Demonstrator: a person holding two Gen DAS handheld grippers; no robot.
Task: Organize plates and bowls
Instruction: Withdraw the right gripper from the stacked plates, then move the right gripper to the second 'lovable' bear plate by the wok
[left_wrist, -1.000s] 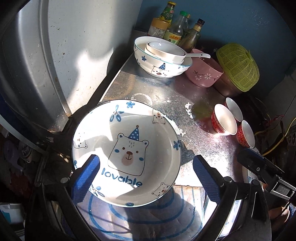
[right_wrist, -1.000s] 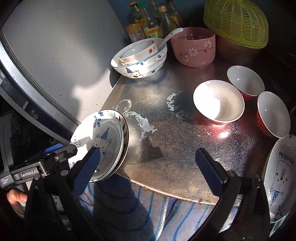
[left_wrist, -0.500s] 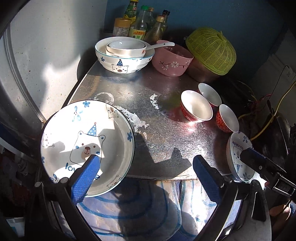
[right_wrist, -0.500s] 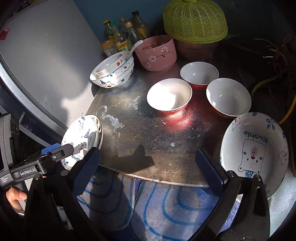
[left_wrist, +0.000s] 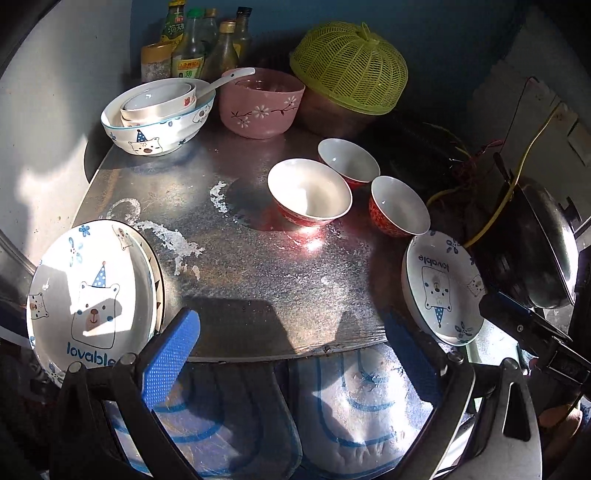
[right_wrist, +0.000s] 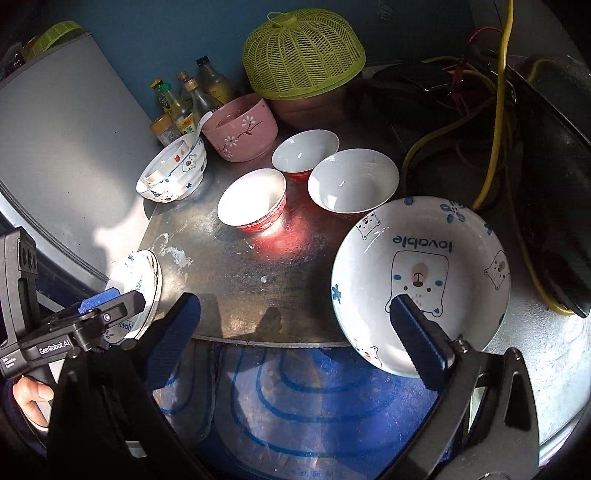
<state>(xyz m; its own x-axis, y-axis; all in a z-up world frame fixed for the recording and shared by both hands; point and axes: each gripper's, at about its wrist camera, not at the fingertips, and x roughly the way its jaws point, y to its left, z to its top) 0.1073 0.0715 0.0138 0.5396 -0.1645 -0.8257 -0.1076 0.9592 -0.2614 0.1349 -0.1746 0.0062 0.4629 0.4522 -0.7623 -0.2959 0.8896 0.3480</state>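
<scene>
Both grippers stand with their jaws wide apart and hold nothing. The left gripper (left_wrist: 291, 354) hangs over the near edge of the scuffed metal table (left_wrist: 258, 266); the right gripper (right_wrist: 295, 332) hangs over the same edge, its right finger in front of a plate.

**Position of the task items**
- A stack of white bear-print plates (left_wrist: 92, 291) overhangs the near left corner of the table, just beside the left gripper's left finger.
- A single white bear-print plate lettered "lovable" (right_wrist: 421, 277) lies at the near right edge, partly off the table.
- Three red bowls with white interiors (left_wrist: 310, 192) stand close together at mid-table, two of them apparently touching.
- A large white bear-print bowl with smaller bowls nested inside (left_wrist: 159, 118) and a pink floral bowl holding a white spoon (left_wrist: 262, 103) stand at the rear, beside a green mesh food cover (left_wrist: 351, 70).

**Hazards**
- Edge overhang: either plate group may tip off the table if a finger presses down on the unsupported rim. Approach from the table side.
- Glazed rims are likely slippery; a shallow pinch may let a plate slide out.
- The red bowls stand close enough that lifting one may knock its neighbour.
- Yellow and red cables (right_wrist: 495, 122) lie just behind the single plate; a wide swing may snag them.
- Strong sun glare obscures rim edges and may cause misjudged closure.
</scene>
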